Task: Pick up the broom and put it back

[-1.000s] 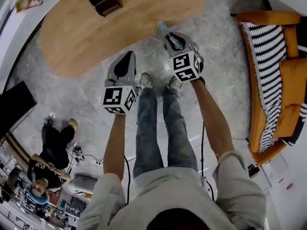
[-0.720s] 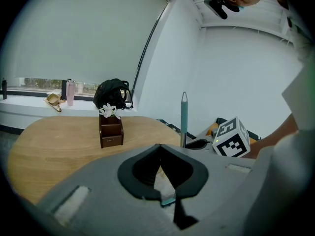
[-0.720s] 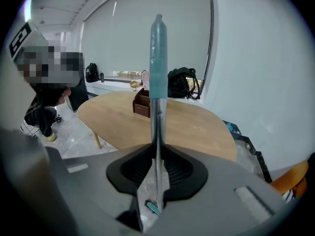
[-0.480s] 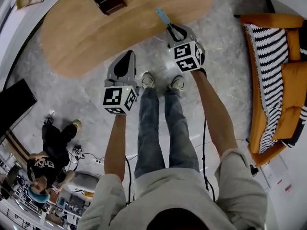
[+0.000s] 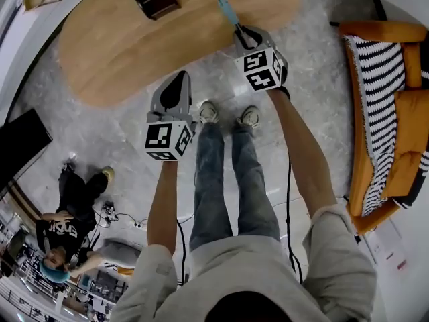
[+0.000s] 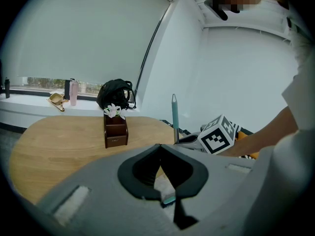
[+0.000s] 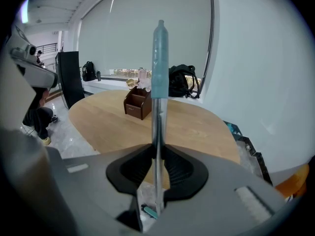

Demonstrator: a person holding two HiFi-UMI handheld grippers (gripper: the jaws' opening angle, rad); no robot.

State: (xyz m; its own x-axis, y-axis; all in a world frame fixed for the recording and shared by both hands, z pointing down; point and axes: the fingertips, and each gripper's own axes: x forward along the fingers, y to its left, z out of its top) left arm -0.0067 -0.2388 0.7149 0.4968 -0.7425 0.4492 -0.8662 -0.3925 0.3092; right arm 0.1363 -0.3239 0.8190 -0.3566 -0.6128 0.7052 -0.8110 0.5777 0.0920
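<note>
Right gripper (image 5: 241,36) nearer table (image 5: 120,52); only right gripper view: jaws tight on broom (image 7: 158,87)

Head view looks down; gripper views share table (image 6: 54,144).

The left claw (image 6: 160,146) has its jaws closed tip to tip, with nothing between them. Beyond, the wooden table (image 6: 54,151) carries a brown box (image 6: 115,134) of white flowers at 10 o'clock from the jaw tips. At 1 o'clock, the broom handle (image 6: 174,114) stands upright in the right claw (image 6: 184,139), just beside its marker cube (image 6: 219,136).
</note>
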